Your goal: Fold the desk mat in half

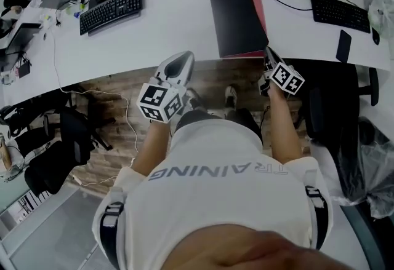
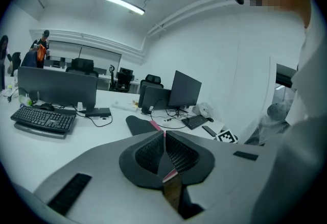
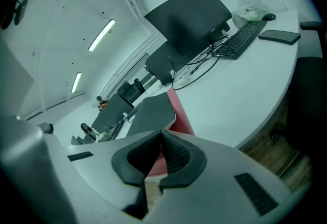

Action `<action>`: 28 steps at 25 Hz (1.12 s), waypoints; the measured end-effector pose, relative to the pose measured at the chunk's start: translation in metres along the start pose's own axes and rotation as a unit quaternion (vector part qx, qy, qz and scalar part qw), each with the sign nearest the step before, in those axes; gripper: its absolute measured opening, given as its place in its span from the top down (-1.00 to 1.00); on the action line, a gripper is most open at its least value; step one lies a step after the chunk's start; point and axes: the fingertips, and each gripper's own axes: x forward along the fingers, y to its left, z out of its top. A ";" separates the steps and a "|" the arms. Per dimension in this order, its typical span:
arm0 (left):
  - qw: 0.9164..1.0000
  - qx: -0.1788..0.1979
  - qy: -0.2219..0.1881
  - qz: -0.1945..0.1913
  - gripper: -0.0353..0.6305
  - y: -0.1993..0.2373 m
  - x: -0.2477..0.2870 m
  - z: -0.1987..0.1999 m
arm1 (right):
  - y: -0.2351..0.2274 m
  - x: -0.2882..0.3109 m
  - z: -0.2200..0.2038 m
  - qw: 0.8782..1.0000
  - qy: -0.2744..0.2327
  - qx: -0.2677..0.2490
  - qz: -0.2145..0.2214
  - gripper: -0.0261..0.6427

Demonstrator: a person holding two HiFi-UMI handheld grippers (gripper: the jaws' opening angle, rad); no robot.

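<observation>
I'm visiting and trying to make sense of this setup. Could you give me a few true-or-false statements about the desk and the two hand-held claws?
1. The desk mat lies folded, black on top, with a red edge showing. True.
2. The right gripper is clamped on the mat. False: its jaws are shut on nothing, near the mat's corner.
3. The left gripper stands wide open. False: its jaws are together and empty.
4. A phone lies on the desk, right of the mat. True.
</observation>
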 end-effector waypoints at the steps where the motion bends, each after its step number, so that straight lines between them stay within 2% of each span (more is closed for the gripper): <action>1: 1.000 0.002 0.001 -0.003 0.77 -0.002 0.002 0.001 | -0.006 -0.003 -0.001 1.000 0.001 0.002 -0.006 0.84; 7: 1.000 0.010 0.001 -0.019 0.77 -0.014 0.014 0.004 | -0.031 -0.010 -0.009 0.999 0.018 0.002 -0.039 0.83; 11: 1.000 0.012 -0.003 -0.025 0.77 -0.019 0.017 0.006 | -0.035 -0.006 -0.018 0.996 0.056 -0.024 -0.064 0.83; 13: 1.000 0.013 -0.007 -0.022 0.77 -0.016 0.014 0.007 | -0.034 -0.008 -0.013 0.994 0.059 -0.050 -0.081 0.82; 15: 1.000 0.011 -0.013 -0.016 0.77 -0.011 0.009 0.009 | -0.031 -0.014 -0.001 0.991 0.049 -0.078 -0.097 0.65; 17: 1.000 0.007 -0.021 -0.010 0.77 -0.005 0.002 0.014 | -0.022 -0.020 0.016 0.989 0.031 -0.097 -0.104 0.60; 20: 0.999 0.005 -0.040 -0.001 0.77 0.006 -0.010 0.027 | 0.006 -0.029 0.049 0.988 -0.010 -0.121 -0.096 0.60; 22: 0.998 0.005 -0.055 0.005 0.77 0.013 -0.017 0.037 | 0.033 -0.033 0.073 0.985 -0.040 -0.148 -0.080 0.74; 23: 0.998 0.006 -0.063 0.007 0.77 0.016 -0.022 0.042 | 0.050 -0.035 0.084 0.982 -0.054 -0.166 -0.071 0.81; 28: 0.995 0.011 -0.100 0.015 0.77 0.036 -0.050 0.069 | 0.150 -0.042 0.122 0.965 -0.100 -0.242 -0.014 0.85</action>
